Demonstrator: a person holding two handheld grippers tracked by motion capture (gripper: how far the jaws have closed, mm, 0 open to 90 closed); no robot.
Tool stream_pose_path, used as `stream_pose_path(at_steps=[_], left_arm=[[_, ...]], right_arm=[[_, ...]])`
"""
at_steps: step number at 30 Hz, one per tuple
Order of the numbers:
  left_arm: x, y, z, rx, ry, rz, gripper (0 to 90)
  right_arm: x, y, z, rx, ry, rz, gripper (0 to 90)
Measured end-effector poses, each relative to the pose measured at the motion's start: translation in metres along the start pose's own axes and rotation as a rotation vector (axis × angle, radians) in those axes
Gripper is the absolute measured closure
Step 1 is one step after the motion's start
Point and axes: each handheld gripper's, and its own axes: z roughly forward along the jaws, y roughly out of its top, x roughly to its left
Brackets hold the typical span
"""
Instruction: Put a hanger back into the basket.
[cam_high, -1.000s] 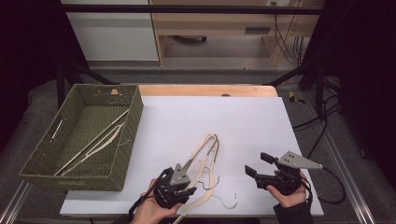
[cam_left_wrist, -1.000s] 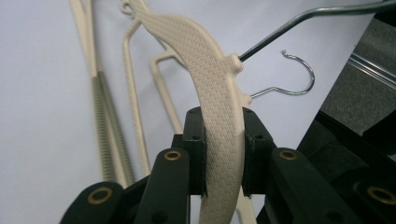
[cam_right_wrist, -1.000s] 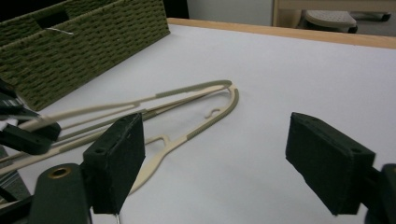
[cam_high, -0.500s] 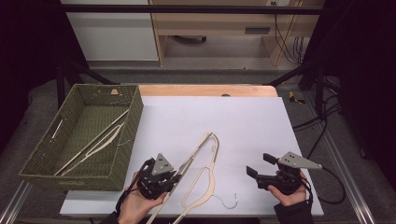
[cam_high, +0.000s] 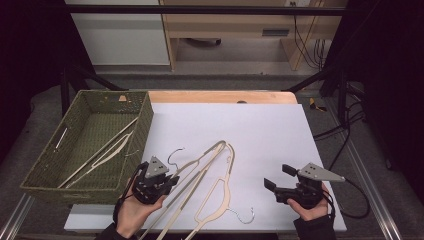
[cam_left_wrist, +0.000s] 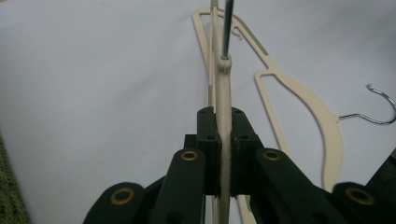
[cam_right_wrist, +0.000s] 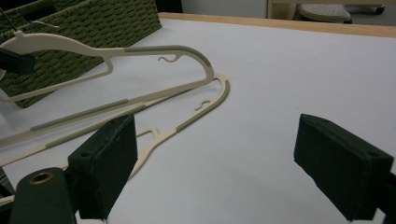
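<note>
Hangers: one (cam_high: 197, 172) in left tool (cam_high: 159, 179) | one flat (cam_high: 220, 200) | basket (cam_high: 145, 120)

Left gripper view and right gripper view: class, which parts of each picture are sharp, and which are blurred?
Left gripper view: the held hanger and its metal hook stem are fairly sharp, the jaws' bases at the bottom edge soft. Right gripper view: the hangers and the wicker basket are crisp, the near jaw pads blurred.

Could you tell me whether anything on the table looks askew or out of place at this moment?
One hanger is tilted up off the white table, clamped near its neck by the left gripper, and it crosses over a second hanger lying flat. Otherwise nothing stands out.
</note>
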Motion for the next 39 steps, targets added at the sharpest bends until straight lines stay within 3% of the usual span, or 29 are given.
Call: stream_pose_path(at_steps=[10,20,29,36,39], left_arm=[[-0.001,0.009,-0.031,-0.101,-0.031,0.05,85.4],[0.006,0.02,-0.062,-0.195,-0.05,0.049,85.4],[0.013,0.035,-0.089,-0.234,-0.028,0.089,85.4],[0.028,0.056,-0.114,-0.267,-0.035,0.139,85.4],[0.043,0.067,-0.126,-0.274,-0.032,0.154,85.4]], right_arm=[[-0.002,0.001,-0.004,-0.02,0.0,0.009,11.6],[-0.002,0.003,-0.006,-0.029,0.006,-0.02,7.1],[-0.002,0.003,-0.005,-0.028,0.011,-0.037,6.1],[-0.002,0.003,-0.005,-0.032,0.01,-0.03,6.0],[-0.002,0.003,-0.005,-0.037,0.01,-0.031,5.9]])
